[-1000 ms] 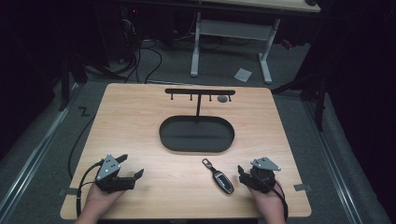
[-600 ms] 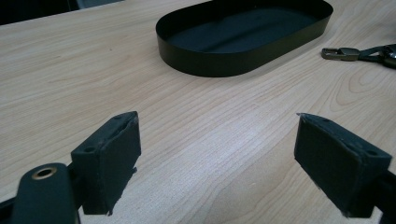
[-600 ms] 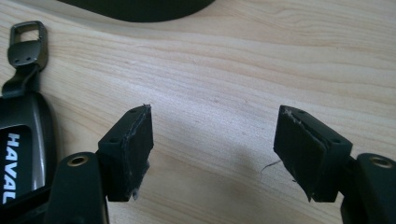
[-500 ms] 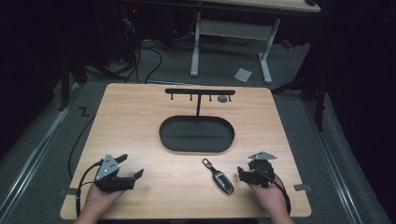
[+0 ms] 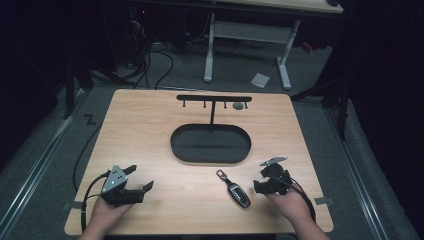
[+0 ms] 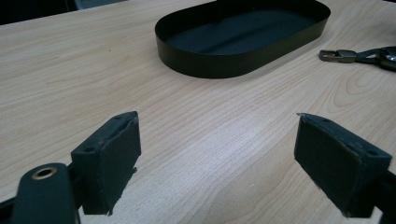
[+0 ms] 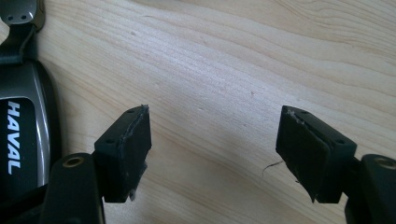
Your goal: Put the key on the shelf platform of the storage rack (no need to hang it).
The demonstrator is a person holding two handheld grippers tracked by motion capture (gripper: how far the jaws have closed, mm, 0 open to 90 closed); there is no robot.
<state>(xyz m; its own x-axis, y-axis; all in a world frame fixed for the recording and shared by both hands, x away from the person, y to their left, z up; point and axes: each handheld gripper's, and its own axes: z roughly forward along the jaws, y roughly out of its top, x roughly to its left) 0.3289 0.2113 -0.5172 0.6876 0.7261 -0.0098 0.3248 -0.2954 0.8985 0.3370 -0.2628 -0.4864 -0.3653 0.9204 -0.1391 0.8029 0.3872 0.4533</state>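
A black and silver car key fob (image 5: 239, 194) with a metal clip (image 5: 222, 175) lies on the wooden table, in front of a black oval tray (image 5: 180, 150). My right gripper (image 5: 260, 181) is just right of the fob, pointed down at the table and open. In the right gripper view the fob (image 7: 23, 135), marked HAVAL, lies left of the open jaws (image 7: 215, 144), outside them. My left gripper (image 5: 140, 178) rests at the front left, open and empty. In the left gripper view its jaws (image 6: 219, 154) face the tray (image 6: 210, 70) and the clip (image 6: 338, 55).
A black stand with a bar of hooks (image 5: 214, 98) rises behind the tray, with a small grey round piece (image 5: 239, 106) by its right end. Bare wood lies between the grippers. Table edges are close behind both hands.
My right gripper has shifted slightly left toward the key fob and tipped down at the table. The left gripper and the fob have not moved.
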